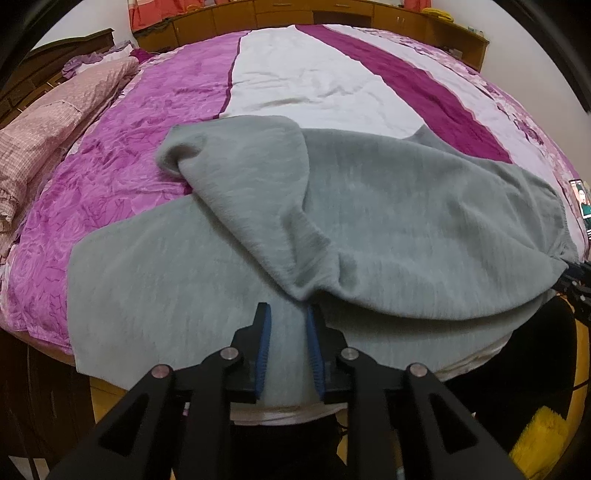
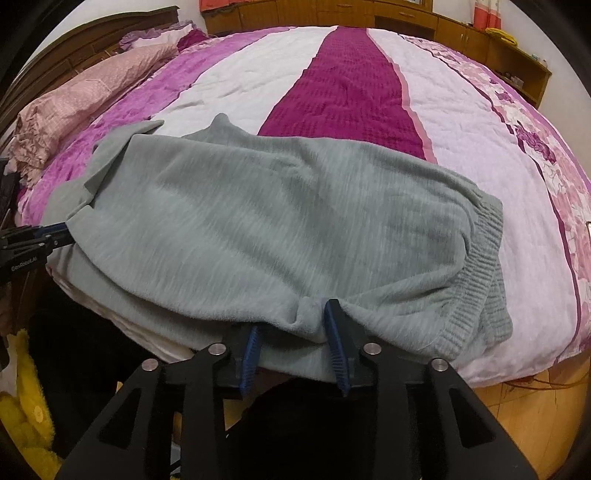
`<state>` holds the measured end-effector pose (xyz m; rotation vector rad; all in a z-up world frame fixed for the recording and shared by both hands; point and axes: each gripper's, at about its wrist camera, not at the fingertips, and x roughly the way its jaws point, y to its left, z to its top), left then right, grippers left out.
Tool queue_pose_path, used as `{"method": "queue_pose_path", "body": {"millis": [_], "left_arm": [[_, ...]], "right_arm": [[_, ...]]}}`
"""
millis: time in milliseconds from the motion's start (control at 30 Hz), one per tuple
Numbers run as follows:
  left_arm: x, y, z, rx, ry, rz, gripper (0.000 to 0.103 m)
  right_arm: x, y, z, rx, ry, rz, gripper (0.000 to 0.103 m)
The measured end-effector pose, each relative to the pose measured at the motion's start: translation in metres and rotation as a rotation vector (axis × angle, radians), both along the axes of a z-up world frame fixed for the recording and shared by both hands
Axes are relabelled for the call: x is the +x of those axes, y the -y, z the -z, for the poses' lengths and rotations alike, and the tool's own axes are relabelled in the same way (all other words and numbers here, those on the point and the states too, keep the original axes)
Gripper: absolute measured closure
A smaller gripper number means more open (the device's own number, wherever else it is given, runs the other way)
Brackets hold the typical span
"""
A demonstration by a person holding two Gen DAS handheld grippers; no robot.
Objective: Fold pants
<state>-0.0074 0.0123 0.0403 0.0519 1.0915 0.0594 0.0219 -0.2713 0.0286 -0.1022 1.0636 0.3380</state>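
Grey pants (image 1: 369, 206) lie folded over at the bed's (image 1: 140, 155) near edge. Left gripper (image 1: 288, 314) stands parted over flat cloth, gripping nothing. Right gripper (image 2: 291, 317) is parted too, a bunched fold between its pads (image 2: 334, 343); contact is hard to judge. The lower layers are hidden.

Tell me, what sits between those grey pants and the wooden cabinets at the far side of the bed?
Only bedspread, striped purple, white and magenta, lies between the grey pants and the wooden cabinets; nothing rests on that stretch. Both wrist views show it.
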Motion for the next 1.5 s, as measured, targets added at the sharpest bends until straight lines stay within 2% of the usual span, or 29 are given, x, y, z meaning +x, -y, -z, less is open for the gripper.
{"method": "queue_pose_path", "body": {"millis": [400, 500, 667, 833, 1000, 1233, 1367, 1500], "left_arm": [[-0.007, -0.007, -0.005, -0.004, 0.008, -0.018, 0.082], [-0.007, -0.009, -0.008, -0.019, 0.009, -0.028, 0.081], [-0.008, -0.009, -0.015, -0.022, 0.024, -0.029, 0.073], [-0.011, -0.012, -0.025, -0.100, 0.038, -0.038, 0.068], [-0.015, -0.014, -0.036, -0.151, 0.055, -0.050, 0.067], [-0.006, -0.018, -0.035, -0.188, 0.050, -0.076, 0.067], [0.008, -0.020, -0.027, -0.247, 0.029, -0.088, 0.067], [0.022, -0.020, -0.015, -0.256, 0.003, -0.112, 0.067]], "right_arm": [[-0.007, 0.021, -0.009, 0.046, -0.021, 0.083, 0.070], [-0.007, 0.029, -0.012, 0.071, -0.017, 0.113, 0.065], [-0.008, 0.042, -0.015, 0.124, -0.021, 0.162, 0.062], [-0.012, 0.047, -0.020, 0.134, -0.013, 0.176, 0.058], [-0.021, 0.058, -0.030, 0.141, 0.007, 0.193, 0.055], [-0.022, 0.094, -0.045, 0.183, 0.050, 0.305, 0.055], [-0.013, 0.111, -0.040, 0.229, 0.013, 0.368, 0.055], [0.001, 0.118, -0.028, 0.322, -0.064, 0.420, 0.055]]}}
